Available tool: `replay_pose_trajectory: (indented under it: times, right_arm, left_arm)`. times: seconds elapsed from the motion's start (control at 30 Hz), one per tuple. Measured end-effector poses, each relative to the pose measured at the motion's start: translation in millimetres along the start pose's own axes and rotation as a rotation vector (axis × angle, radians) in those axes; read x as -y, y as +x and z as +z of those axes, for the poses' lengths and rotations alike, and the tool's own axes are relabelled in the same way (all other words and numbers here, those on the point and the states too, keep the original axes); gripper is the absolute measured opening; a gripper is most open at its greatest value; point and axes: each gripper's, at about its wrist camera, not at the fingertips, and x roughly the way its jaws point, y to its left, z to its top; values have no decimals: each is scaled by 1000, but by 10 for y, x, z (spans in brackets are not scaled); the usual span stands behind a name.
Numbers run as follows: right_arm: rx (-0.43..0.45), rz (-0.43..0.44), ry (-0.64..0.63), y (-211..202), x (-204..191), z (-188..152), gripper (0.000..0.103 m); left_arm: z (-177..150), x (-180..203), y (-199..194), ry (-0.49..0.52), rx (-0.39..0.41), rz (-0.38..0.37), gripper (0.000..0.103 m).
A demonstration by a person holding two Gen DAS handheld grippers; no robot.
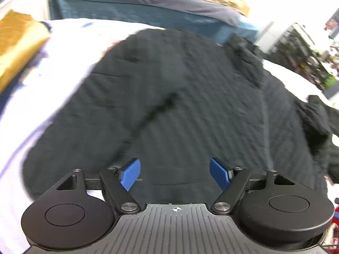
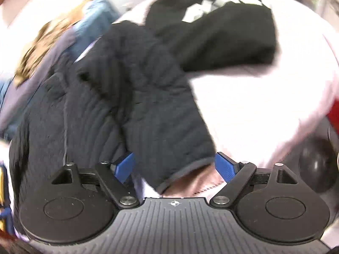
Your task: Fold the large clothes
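A large black quilted jacket [image 1: 169, 97] lies spread on a white sheet [image 1: 63, 67]. My left gripper [image 1: 174, 173] is open just above the jacket's near part, its blue pads holding nothing. In the right wrist view the same jacket [image 2: 118, 105] lies to the left with one sleeve [image 2: 165, 131] running toward me. My right gripper [image 2: 174, 167] is open, and the sleeve's cuff lies between its blue pads [image 2: 225, 169]. A black garment with white lettering [image 2: 222, 25] lies on the sheet beyond it. Both views are motion-blurred.
A yellow-brown cushion [image 1: 17, 42] lies at the far left. A blue bed base with a grey blanket [image 1: 131, 6] stands behind the sheet. Cluttered shelves [image 1: 307, 53] stand at the right. Something red [image 2: 333, 114] shows at the right edge.
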Motion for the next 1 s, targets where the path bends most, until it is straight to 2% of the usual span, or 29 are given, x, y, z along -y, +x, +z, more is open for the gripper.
replay_pose_trajectory:
  times: [0.13, 0.2, 0.3, 0.37, 0.4, 0.43, 0.5, 0.57, 0.7, 0.77, 0.9, 0.93, 1.0]
  right_arm:
    - [-63, 111, 171, 222, 126, -108, 78]
    - [-86, 121, 213, 316, 149, -202, 71]
    - [-68, 120, 289, 471, 174, -277, 62]
    - [-57, 150, 375, 570, 224, -289, 52]
    - [-60, 167, 426, 611, 259, -290, 35]
    - [-62, 184, 464, 631, 279, -276, 22]
    - [-50, 219, 483, 633, 239, -229, 12]
    - [-21, 277, 422, 518, 108, -136, 9]
    - [83, 377, 226, 49, -318, 235, 7]
    - [150, 464, 175, -263, -529, 485, 7]
    - [368, 654, 75, -1049, -817, 1028, 6]
    - [434, 677, 61, -1221, -825, 1163, 6]
    - [528, 659, 52, -1474, -776, 1432, 6]
  left_arm:
    - [-213, 339, 212, 61, -82, -52, 103]
    - [-306, 474, 265, 87, -117, -67, 103]
    - [-350, 610, 343, 141, -159, -84, 103]
    - [-312, 668, 355, 173, -162, -77, 103]
    - [-304, 666, 314, 177, -158, -76, 103]
    - [-296, 671, 310, 174, -155, -75, 103]
    - [-275, 669, 309, 152, -151, -76, 103]
    - [-266, 643, 350, 120, -163, -75, 103]
    - [-256, 684, 379, 116, -182, -69, 103]
    - [-251, 763, 394, 136, -185, -77, 103]
    - [-239, 958, 434, 186, -186, -95, 103]
    - [-243, 1005, 435, 198, -184, -98, 103]
    - [-254, 1081, 441, 214, -178, -102, 103]
